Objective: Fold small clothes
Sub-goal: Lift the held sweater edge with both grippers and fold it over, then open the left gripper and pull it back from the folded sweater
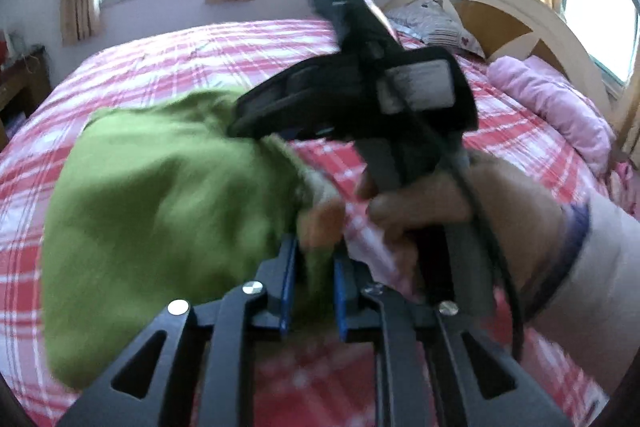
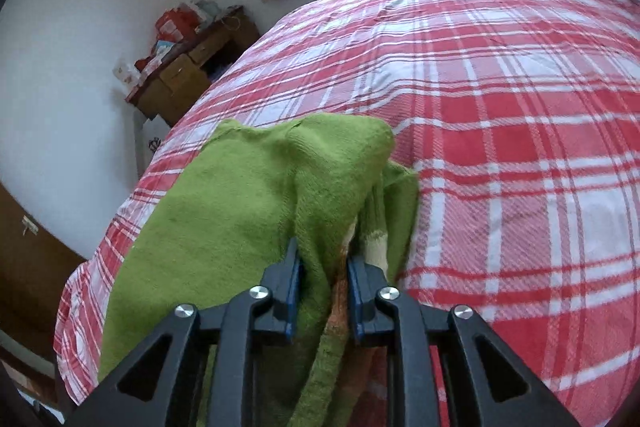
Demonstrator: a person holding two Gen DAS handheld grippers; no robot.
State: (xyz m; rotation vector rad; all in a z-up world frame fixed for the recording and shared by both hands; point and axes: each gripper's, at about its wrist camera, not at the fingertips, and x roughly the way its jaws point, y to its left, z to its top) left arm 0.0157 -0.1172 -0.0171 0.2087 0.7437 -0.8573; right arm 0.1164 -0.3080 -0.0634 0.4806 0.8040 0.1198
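A small green knitted garment (image 1: 160,211) with an orange and cream patch hangs above the red plaid bed (image 1: 168,51). My left gripper (image 1: 314,279) is shut on one edge of it, cloth bunched between the blue pads. My right gripper (image 2: 324,283) is shut on another edge of the same green garment (image 2: 248,195), which drapes down to the left. In the left wrist view the right gripper (image 1: 248,123) shows ahead, its tips buried in the green cloth, with the person's hand on its handle.
The red and white plaid bed (image 2: 500,107) fills both views. A pink blanket (image 1: 556,103) and a pillow (image 1: 436,23) lie by the headboard (image 1: 516,23). A wooden desk (image 2: 192,63) with clutter stands beyond the bed's far corner.
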